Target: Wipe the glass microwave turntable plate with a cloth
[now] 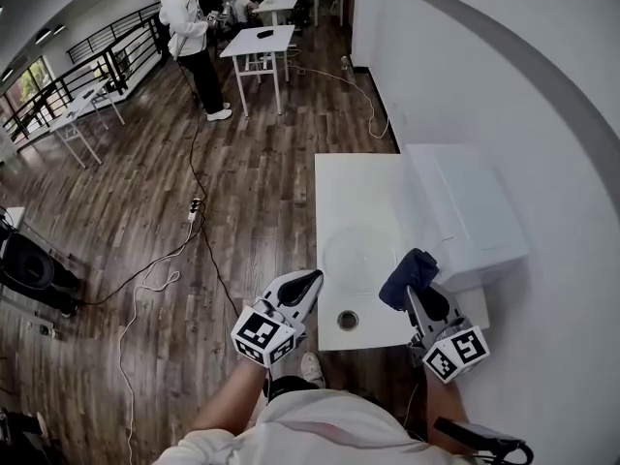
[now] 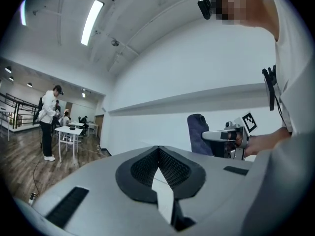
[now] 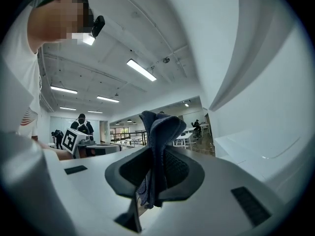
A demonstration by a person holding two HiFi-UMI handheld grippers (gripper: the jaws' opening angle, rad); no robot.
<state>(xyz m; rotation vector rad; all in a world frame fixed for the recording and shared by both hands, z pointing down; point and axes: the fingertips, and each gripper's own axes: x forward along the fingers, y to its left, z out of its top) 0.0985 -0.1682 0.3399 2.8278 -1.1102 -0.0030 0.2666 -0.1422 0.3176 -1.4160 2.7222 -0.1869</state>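
Plate (image 1: 356, 256): clear glass, round, faint against the white table (image 1: 339, 187); lies flat on the near half, just left of the microwave (image 1: 465, 211). Cloth (image 1: 407, 277): dark blue, bunched, sticking up from the right gripper (image 1: 418, 303), whose jaws are clamped on it; held by the plate's right edge, in front of the microwave's near corner. Left gripper (image 1: 308, 284): jaws together at the tips, nothing between them; hangs at the table's near left edge. Small round thing (image 1: 348, 320): on the table's near edge, between the grippers. Floor: wood, cables (image 1: 194, 250) trailing. Person (image 1: 189, 37): standing far back by other tables.
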